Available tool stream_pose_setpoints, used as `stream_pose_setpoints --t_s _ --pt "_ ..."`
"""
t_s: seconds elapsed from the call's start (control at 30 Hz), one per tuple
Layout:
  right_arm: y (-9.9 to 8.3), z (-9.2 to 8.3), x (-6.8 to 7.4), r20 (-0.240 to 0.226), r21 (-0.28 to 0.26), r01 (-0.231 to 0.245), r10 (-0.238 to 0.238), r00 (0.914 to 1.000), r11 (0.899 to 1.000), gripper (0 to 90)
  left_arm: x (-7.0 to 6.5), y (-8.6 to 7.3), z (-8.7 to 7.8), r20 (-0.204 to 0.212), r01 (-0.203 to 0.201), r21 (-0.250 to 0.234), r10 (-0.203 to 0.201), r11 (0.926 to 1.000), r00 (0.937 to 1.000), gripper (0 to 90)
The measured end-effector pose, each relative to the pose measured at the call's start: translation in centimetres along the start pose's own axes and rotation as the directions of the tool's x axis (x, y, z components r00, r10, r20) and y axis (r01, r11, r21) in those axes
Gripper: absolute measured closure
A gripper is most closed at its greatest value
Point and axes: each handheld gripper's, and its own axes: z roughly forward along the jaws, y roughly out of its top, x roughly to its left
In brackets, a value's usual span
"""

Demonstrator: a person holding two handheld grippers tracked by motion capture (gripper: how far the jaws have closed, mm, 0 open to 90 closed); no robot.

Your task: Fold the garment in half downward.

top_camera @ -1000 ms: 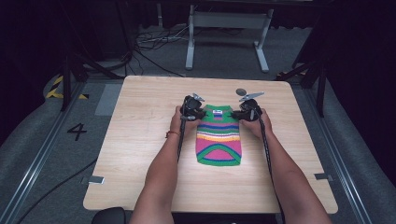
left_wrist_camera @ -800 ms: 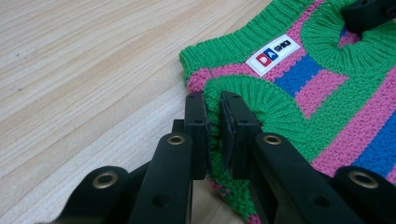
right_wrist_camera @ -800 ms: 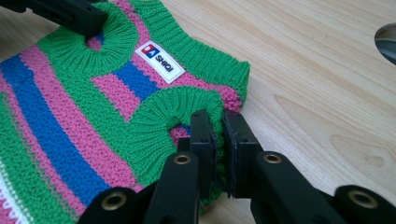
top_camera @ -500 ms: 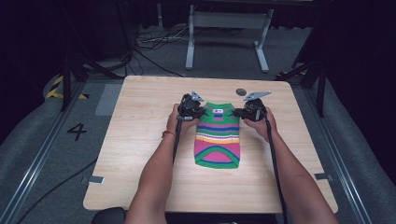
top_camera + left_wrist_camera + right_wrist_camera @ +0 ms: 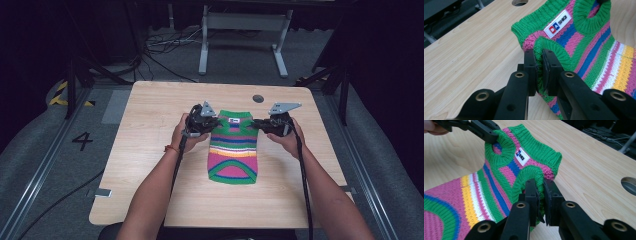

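Striped knit sweater (image 5: 233, 148) on wooden desk (image 5: 150, 150); left gripper (image 5: 539, 68) jaws clamped on one green armhole, right gripper (image 5: 541, 195) jaws clamped on other.

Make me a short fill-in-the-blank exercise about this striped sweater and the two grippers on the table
1. Each gripper is shut on a ____ armhole cuff of the sweater.
2. The left gripper and the right gripper grip the sweater near its ____ end.
3. The white label sits just below the ____.
4. The table is made of light ____.

Missing words: green; collar; collar; wood
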Motion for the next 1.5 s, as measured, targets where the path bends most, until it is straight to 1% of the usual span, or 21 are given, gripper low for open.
stream_pose_setpoints --t_s 0.03,0.13,0.23,0.3,0.37,0.43,0.47,0.53,0.63,0.73,0.77,0.87,0.9,1.0,1.03,1.1,1.17,1.3,1.33,1.43,1.5 --pt "0.0 -0.2 0.1 -0.006 -0.005 0.001 -0.001 1.0 1.0 83.1 0.0 0.0 -0.3 0.007 -0.001 -0.007 0.001 1.0 1.0 82.8" --pt "0.0 -0.9 0.5 -0.03 -0.024 0.02 -0.021 0.9993 1.0 83.0 -0.4 -0.2 -1.0 0.016 -0.029 -0.02 0.029 0.9994 0.9994 82.8" --pt "-0.1 -1.3 1.2 -0.046 -0.018 0.044 -0.044 0.998 0.999 82.9 -1.0 -0.4 -1.6 0.021 -0.066 -0.011 0.066 0.9978 0.9976 82.6" --pt "-0.2 -1.4 1.6 -0.051 -0.011 0.064 -0.064 0.9966 0.998 82.7 -1.5 -0.6 -2.0 0.027 -0.076 -0.015 0.076 0.997 0.9967 82.4" --pt "-0.4 -1.6 2.2 -0.059 -0.004 0.077 -0.078 0.9952 0.997 82.4 -2.2 -0.7 -2.3 0.027 -0.099 -0.016 0.1 0.9949 0.9947 82.0" --pt "-0.6 -1.8 2.7 -0.07 0.002 0.091 -0.09 0.9934 0.996 81.7 -2.7 -0.9 -2.6 0.036 -0.112 -0.018 0.113 0.9935 0.993 81.7" --pt "-0.7 -1.9 2.9 -0.072 0.003 0.095 -0.095 0.9929 0.995 81.2 -3.1 -1.0 -2.9 0.041 -0.128 -0.017 0.129 0.9916 0.9908 81.6" --pt "-0.9 -2.1 3.6 -0.09 0.009 0.112 -0.111 0.9897 0.994 81.0 -3.7 -1.2 -3.2 0.049 -0.143 -0.023 0.144 0.9895 0.9884 80.2" --pt "-1.3 -2.3 4.5 -0.113 0.017 0.137 -0.134 0.9845 0.99 81.1 -4.5 -1.9 -3.4 0.057 -0.165 -0.013 0.165 0.9863 0.9847 79.8" --pt "-2.0 -2.3 5.2 -0.134 0.032 0.163 -0.158 0.9784 0.986 81.1 -5.2 -2.5 -3.5 0.07 -0.193 0.001 0.193 0.9812 0.9787 79.3" --pt "-2.3 -2.3 5.5 -0.139 0.041 0.166 -0.159 0.9775 0.985 81.1 -5.5 -2.8 -3.6 0.086 -0.193 0.001 0.192 0.9812 0.9775 79.2" --pt "-2.9 -2.4 6.0 -0.144 0.064 0.188 -0.178 0.9734 0.98 81.1 -6.1 -3.3 -3.7 0.095 -0.234 0.034 0.23 0.9718 0.9686 79.2" --pt "-3.1 -2.5 6.1 -0.149 0.068 0.192 -0.181 0.9721 0.979 80.9 -6.2 -3.5 -3.8 0.106 -0.228 0.041 0.223 0.9727 0.969 79.2" --pt "-3.6 -2.7 6.5 -0.162 0.07 0.199 -0.185 0.9692 0.978 80.3 -6.7 -4.0 -4.0 0.131 -0.248 0.06 0.238 0.967 0.9623 79.2" --pt "-3.6 -2.7 6.5 -0.162 0.07 0.199 -0.185 0.9692 0.978 80.3 -6.7 -4.0 -4.0 0.131 -0.248 0.06 0.238 0.967 0.9623 78.8" --pt "-3.9 -2.9 7.0 -0.181 0.069 0.205 -0.19 0.965 0.976 78.5 -7.0 -4.3 -4.1 0.152 -0.242 0.068 0.23 0.9679 0.9613 78.7" --pt "-4.2 -3.1 7.3 -0.196 0.071 0.21 -0.193 0.9614 0.975 77.8 -7.4 -4.7 -4.2 0.162 -0.254 0.093 0.237 0.9627 0.9579 78.2" --pt "-4.8 -3.3 8.0 -0.208 0.084 0.218 -0.197 0.9581 0.972 76.0 -7.9 -5.5 -4.4 0.171 -0.241 0.113 0.22 0.9639 0.9604 74.7" --pt "-5.0 -3.4 8.2 -0.211 0.089 0.22 -0.197 0.9573 0.971 75.7 -8.0 -5.6 -4.5 0.176 -0.247 0.116 0.225 0.962 0.9583 74.6" --pt "-5.3 -3.6 8.4 -0.215 0.091 0.22 -0.197 0.9565 0.971 75.5 -8.0 -5.9 -4.9 0.182 -0.241 0.123 0.217 0.9627 0.9591 73.9" --pt "-5.7 -3.9 8.8 -0.221 0.099 0.223 -0.197 0.955 0.97 71.9 -8.0 -6.1 -5.2 0.177 -0.241 0.134 0.216 0.9611 0.9602 72.8"
